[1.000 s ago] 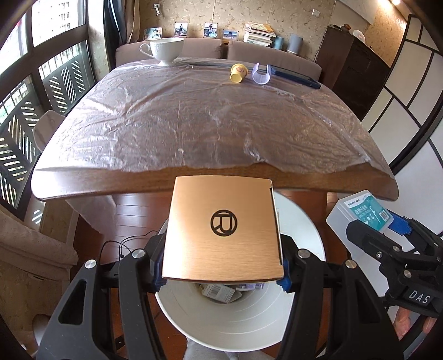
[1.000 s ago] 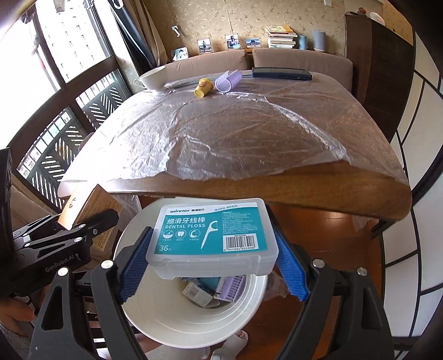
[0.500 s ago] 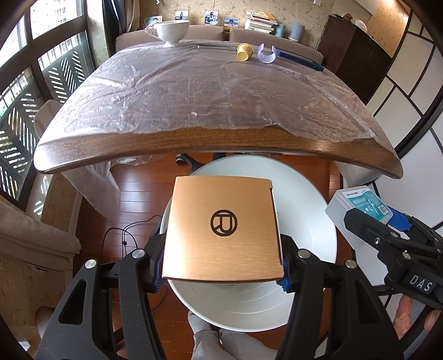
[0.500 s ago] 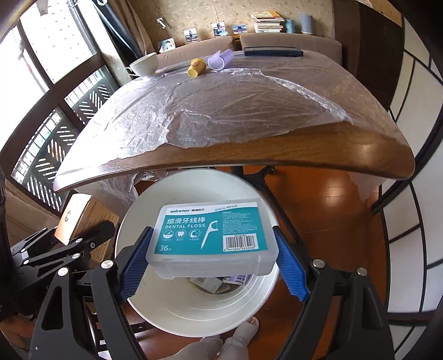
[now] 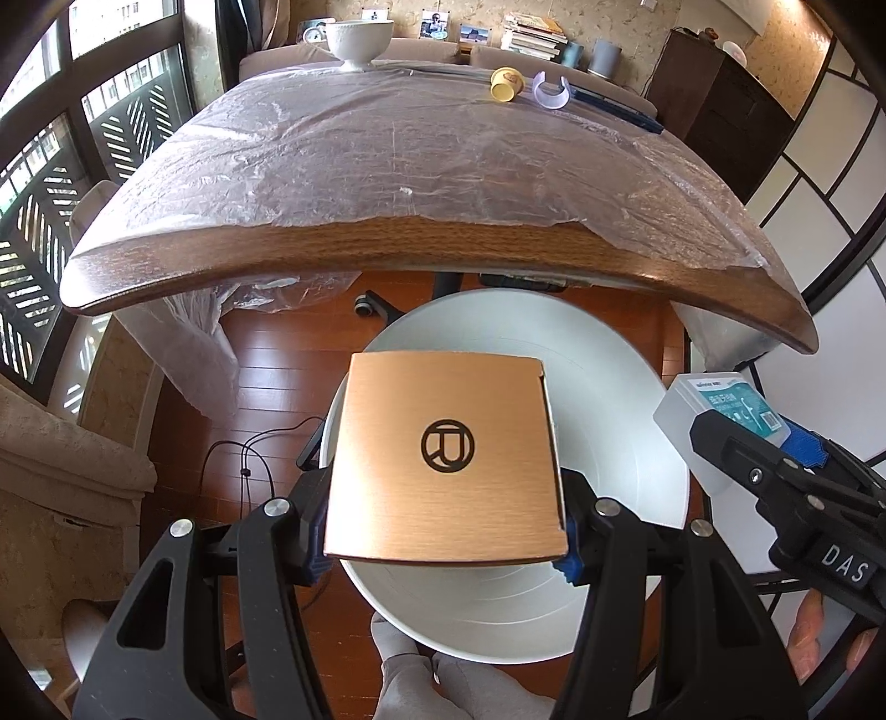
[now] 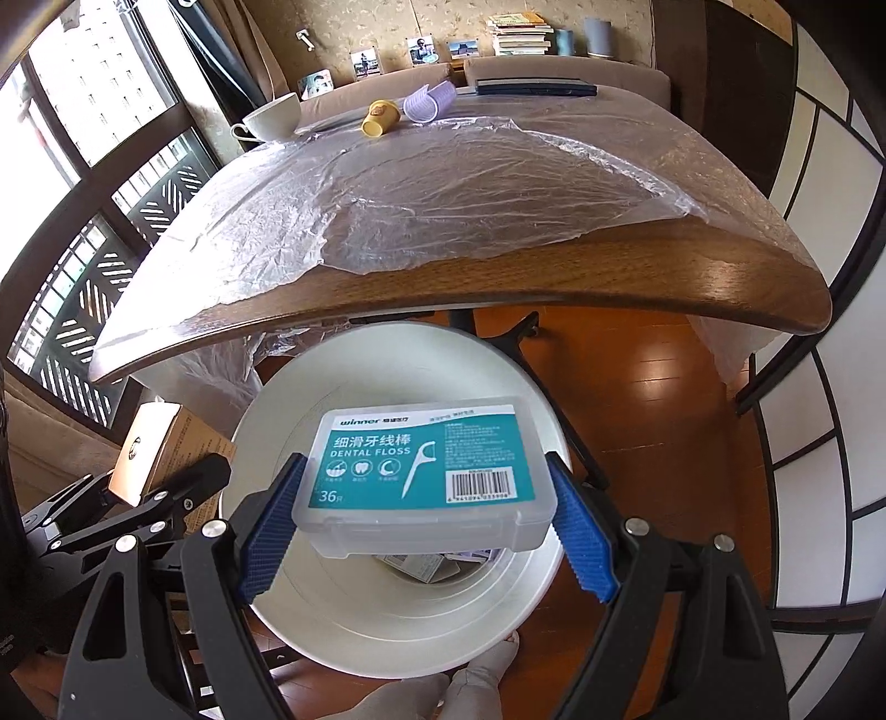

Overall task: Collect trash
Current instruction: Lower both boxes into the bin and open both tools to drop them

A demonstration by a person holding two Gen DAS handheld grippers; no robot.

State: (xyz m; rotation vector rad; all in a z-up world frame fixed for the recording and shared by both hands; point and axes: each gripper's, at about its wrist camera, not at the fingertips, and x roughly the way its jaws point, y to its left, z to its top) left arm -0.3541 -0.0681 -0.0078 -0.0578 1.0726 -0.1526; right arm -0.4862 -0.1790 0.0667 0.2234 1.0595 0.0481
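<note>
Above white bin, floss box

A wooden table carries a crinkled plastic sheet; at its far end sit 1 white cup, 1 yellow cup on its side, 1 clear ring; a white bin stands on the floor.

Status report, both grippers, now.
Left gripper shut on copper box. Right gripper shut on floss box. Both over white bin. Nothing blocking.
</note>
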